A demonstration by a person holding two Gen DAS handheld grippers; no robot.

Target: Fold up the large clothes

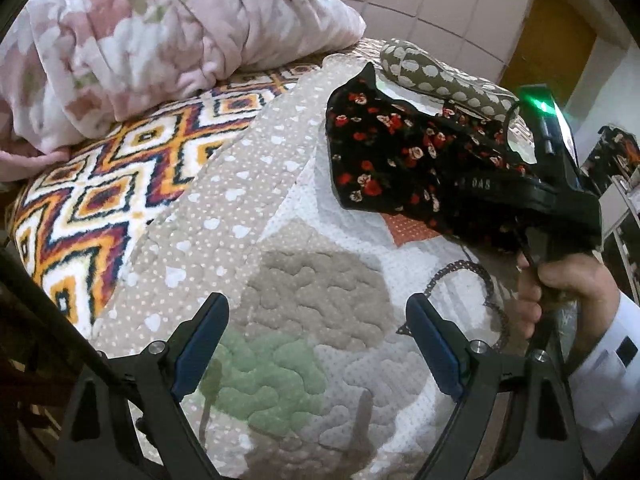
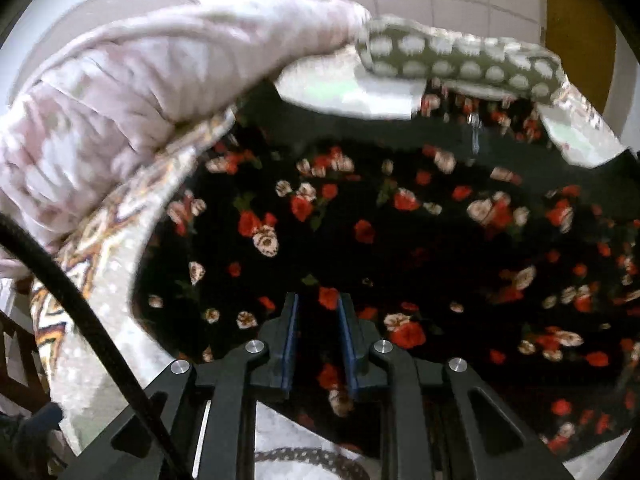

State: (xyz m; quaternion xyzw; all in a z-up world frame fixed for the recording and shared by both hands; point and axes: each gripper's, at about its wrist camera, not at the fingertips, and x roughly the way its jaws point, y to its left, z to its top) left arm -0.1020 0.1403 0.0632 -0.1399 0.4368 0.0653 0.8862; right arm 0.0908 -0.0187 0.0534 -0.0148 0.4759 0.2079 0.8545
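A: Which step is being worked here?

B: By my reading, an early one: the garment is being gathered or carried, not yet laid flat for a fold. The black floral garment (image 2: 400,220) is filling the right wrist view from nine o'clock round to four o'clock, bunched and rumpled on the quilted bedspread (image 1: 304,280).

A: And the right gripper (image 2: 318,344)?

B: Its jaws are standing narrowly apart, with a strip of the floral cloth showing in the gap between the blue pads (image 2: 289,344). Whether the pads are actually pressing on that cloth I cannot tell; the view is smeared. In the left wrist view the right gripper is sitting at three o'clock, a hand (image 1: 560,292) gripping its handle, with the garment draped beneath and ahead of it, towards one o'clock.

A: The left gripper (image 1: 316,344)?

B: Spread wide and pinching nothing. Only bare bedspread is lying between its fingers, and the garment is well apart from it, up at one to two o'clock.

A: Anything crowding the work?

B: A pink blanket (image 1: 160,40) is heaped at eleven o'clock, a spotted pillow (image 1: 440,76) is lying just beyond the garment at one o'clock, and a patterned rug-like cover (image 1: 120,184) is lying at nine o'clock.

A: So what is the next move asking for?

B: I judge the left gripper needs to be reaching up for a second edge or corner, so both can be stretching the cloth flat on the open bedspread before any fold.
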